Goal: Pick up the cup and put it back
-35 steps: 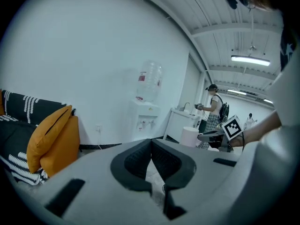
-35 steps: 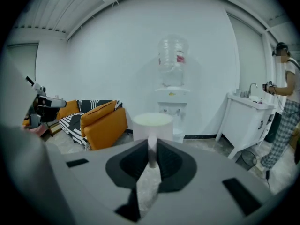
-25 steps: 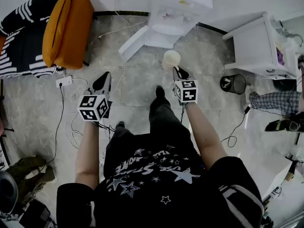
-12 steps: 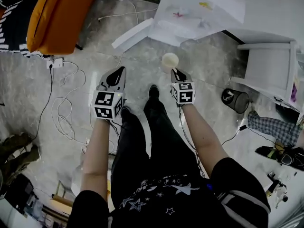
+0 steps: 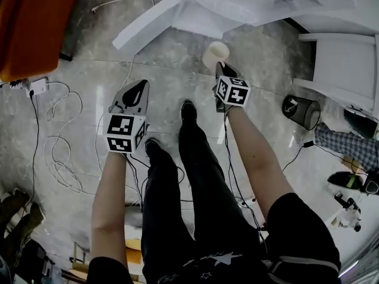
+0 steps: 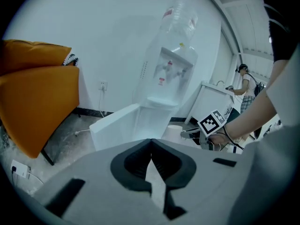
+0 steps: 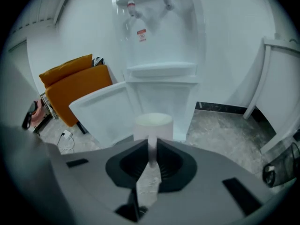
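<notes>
Grey marble floor [image 5: 172, 99] spreads under the person's feet, with a white water dispenser [image 7: 159, 55] at its far edge against the wall. The right hand-held gripper [image 5: 219, 68] is clamped on the near wall of the pale cup [image 5: 215, 54] and holds it upright above the floor, just in front of the dispenser. The left hand-held gripper [image 5: 139, 90] has its jaws pressed together with nothing between them. An orange cushion [image 5: 29, 28] sits at the floor's far left corner.

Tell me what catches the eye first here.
The white cup stands out first, pinched by its wall in the right gripper, just in front of the white water dispenser. Next comes the big orange cushion at the upper left of the head view. The left gripper, to the left of the cup, is shut and empty.
</notes>
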